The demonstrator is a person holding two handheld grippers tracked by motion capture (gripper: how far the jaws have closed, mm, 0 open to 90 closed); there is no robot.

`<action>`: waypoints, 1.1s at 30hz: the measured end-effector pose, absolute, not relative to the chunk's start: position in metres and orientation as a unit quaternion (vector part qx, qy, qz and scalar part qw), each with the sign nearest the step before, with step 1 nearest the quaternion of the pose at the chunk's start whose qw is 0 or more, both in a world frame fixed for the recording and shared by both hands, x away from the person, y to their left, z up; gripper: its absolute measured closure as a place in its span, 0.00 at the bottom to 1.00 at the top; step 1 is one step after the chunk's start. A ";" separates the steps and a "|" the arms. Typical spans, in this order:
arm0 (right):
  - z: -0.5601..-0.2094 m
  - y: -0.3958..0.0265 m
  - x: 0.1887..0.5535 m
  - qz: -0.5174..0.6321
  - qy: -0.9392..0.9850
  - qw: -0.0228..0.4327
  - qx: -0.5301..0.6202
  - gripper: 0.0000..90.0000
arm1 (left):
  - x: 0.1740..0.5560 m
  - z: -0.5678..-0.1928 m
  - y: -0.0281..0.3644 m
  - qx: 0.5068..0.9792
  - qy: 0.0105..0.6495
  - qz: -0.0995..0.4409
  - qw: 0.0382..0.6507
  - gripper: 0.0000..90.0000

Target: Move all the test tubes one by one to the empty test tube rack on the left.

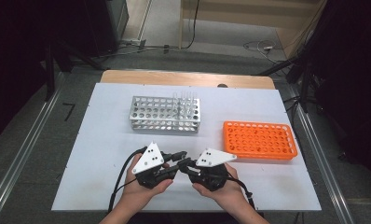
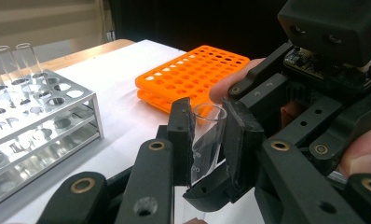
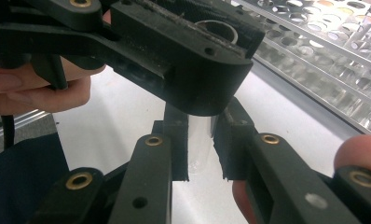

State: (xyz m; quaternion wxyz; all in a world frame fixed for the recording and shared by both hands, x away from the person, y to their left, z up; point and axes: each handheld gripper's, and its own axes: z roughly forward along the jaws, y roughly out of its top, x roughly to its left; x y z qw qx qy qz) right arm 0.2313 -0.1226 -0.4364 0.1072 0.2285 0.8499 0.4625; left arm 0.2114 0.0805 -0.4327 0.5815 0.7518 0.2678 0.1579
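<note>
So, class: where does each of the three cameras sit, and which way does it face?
High view: above the table, looking down; forearms, both hands.
Left gripper view: on the left gripper, facing the orange rack; fingertips.
Right gripper view: on the right gripper, facing the metal rack; fingers.
Shared: both gripper views show the glass tube.

Metal rack (image 1: 165, 114) behind the grippers, plastic rack (image 1: 260, 140) to its right, both on table (image 1: 95, 182).

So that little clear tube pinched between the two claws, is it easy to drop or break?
Probably both. The test tube looks like thin, clear glass or plastic, so it is likely stiff, light and breakable if squeezed hard. Its smooth round wall may slip in the left claw and right claw, both clamped on it. Laid on the table, it would likely roll.
</note>
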 end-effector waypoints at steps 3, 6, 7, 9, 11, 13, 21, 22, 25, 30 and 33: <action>-0.436 -0.123 0.231 0.463 0.850 0.106 0.229 0.82 | 0.211 -0.433 0.081 0.752 0.267 0.160 0.581 0.83; -0.436 -0.123 0.232 0.463 0.849 0.106 0.230 0.82 | 0.212 -0.433 0.081 0.752 0.269 0.160 0.581 0.83; -0.436 -0.123 0.232 0.463 0.849 0.106 0.230 0.82 | 0.212 -0.433 0.081 0.752 0.269 0.160 0.581 0.83; -0.436 -0.123 0.232 0.462 0.850 0.107 0.230 0.82 | 0.212 -0.433 0.081 0.752 0.269 0.161 0.580 0.83; -0.437 -0.123 0.232 0.461 0.850 0.107 0.231 0.82 | 0.212 -0.433 0.081 0.752 0.270 0.162 0.580 0.84; -0.437 -0.123 0.232 0.462 0.850 0.107 0.231 0.82 | 0.212 -0.433 0.081 0.752 0.270 0.163 0.579 0.84; -0.437 -0.122 0.234 0.465 0.849 0.096 0.234 0.80 | 0.212 -0.433 0.083 0.748 0.274 0.165 0.581 0.84; -0.438 -0.122 0.234 0.465 0.849 0.094 0.232 0.77 | 0.213 -0.432 0.084 0.746 0.276 0.165 0.583 0.84; -0.439 -0.122 0.234 0.464 0.853 0.087 0.221 0.64 | 0.214 -0.431 0.087 0.743 0.279 0.165 0.586 0.84; -0.440 -0.126 0.234 0.466 0.854 0.088 0.213 0.31 | 0.215 -0.428 0.091 0.739 0.283 0.168 0.587 0.84; -0.438 -0.133 0.235 0.476 0.848 0.076 0.218 0.15 | 0.217 -0.427 0.095 0.737 0.286 0.171 0.587 0.84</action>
